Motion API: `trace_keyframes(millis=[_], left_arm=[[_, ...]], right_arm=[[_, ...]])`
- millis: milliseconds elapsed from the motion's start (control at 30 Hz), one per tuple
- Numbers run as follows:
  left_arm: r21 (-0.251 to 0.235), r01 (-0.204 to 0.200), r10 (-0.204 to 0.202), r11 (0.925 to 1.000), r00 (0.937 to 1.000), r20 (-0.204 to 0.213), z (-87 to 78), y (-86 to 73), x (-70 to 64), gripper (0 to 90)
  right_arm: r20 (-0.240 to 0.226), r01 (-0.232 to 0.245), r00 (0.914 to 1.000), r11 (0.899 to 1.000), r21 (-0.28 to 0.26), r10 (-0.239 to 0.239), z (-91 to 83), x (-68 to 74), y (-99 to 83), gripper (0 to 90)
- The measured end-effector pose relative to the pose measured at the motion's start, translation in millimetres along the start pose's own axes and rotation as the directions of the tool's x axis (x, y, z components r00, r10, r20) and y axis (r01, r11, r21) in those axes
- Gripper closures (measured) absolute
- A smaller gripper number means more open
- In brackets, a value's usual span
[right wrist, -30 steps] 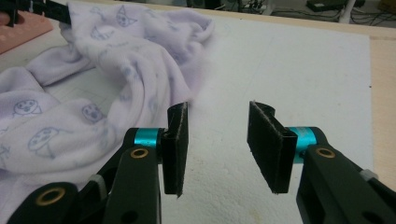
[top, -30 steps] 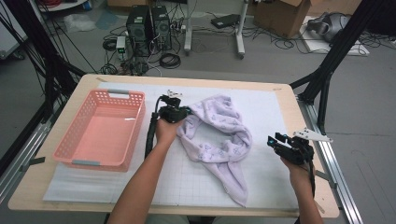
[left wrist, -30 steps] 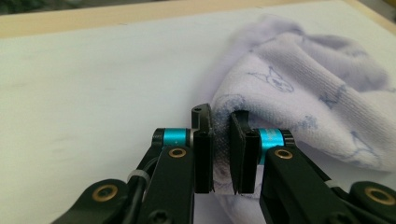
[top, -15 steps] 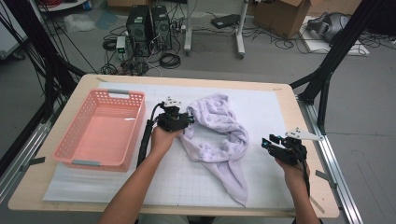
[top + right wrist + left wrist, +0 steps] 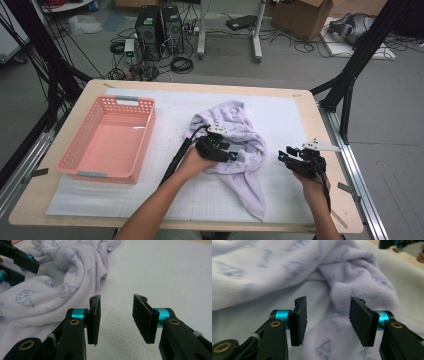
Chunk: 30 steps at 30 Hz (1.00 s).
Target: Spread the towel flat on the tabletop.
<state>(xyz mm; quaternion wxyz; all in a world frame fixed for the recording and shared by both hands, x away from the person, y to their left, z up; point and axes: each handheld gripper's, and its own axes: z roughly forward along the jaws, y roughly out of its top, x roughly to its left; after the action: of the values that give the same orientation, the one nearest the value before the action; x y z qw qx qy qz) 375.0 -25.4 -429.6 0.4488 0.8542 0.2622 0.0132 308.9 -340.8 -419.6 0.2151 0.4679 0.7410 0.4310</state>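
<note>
While the lavender towel (image 5: pixel 235 145) lay crumpled right of the pink basket (image 5: pixel 107 140), both the left gripper (image 5: pixel 328 320) and right gripper (image 5: pixel 116 317) were spread wide and empty, approach in hand; closing on a fold probably came next.

no text, label, brand or number can be read; the lilac terry towel (image 5: pixel 50 300) carries only blue cartoon drawings.

soft, matt terry cloth on the lilac towel (image 5: pixel 235 135), faintly printed. glossy pink plastic, perforated, for the basket (image 5: pixel 107 140). matt white, slightly rough foam-like mat (image 5: pixel 160 272) over pale smooth wood of the table (image 5: pixel 90 87). matt black pads (image 5: pixel 299 320), teal shiny metal collars.
</note>
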Motion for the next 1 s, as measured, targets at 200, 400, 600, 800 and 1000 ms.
trace_keyframes(millis=[200, 400, 600, 800, 1000], left_arm=[[0.081, -0.040, 0.039, 0.9959, 0.9990, 0.022, 15.1, -4.3, -9.1, 62.2], [0.021, -0.007, 0.008, 0.9998, 0.9995, -0.032, 3.7, -2.4, -4.2, 85.0], [-0.087, 0.068, -0.075, 0.9938, 0.9940, -0.079, -17.7, -6.3, 9.4, 85.1], [-0.132, 0.083, -0.102, 0.9877, 0.9847, -0.141, -39.7, -11.9, 16.1, 65.1], [-0.183, 0.087, -0.124, 0.9792, 0.9716, -0.201, -66.9, -33.6, 21.3, 54.0]], right_arm=[[-0.018, 0.006, 0.9998, 1.000, 0.002, -0.006, 2.0, 2.4, 0.2, 57.4], [-0.059, 0.027, 0.9979, 1.000, 0.010, -0.027, 7.8, 13.5, 2.7, 56.6], [-0.159, 0.063, 0.9854, 0.998, 0.005, -0.061, 19.2, 37.9, 10.2, 49.2], [-0.191, 0.132, 0.9735, 0.991, 0.021, -0.126, 29.3, 60.1, 19.7, 47.8], [-0.212, 0.169, 0.9654, 0.983, 0.065, -0.152, 41.4, 71.0, 20.0, 47.7]])
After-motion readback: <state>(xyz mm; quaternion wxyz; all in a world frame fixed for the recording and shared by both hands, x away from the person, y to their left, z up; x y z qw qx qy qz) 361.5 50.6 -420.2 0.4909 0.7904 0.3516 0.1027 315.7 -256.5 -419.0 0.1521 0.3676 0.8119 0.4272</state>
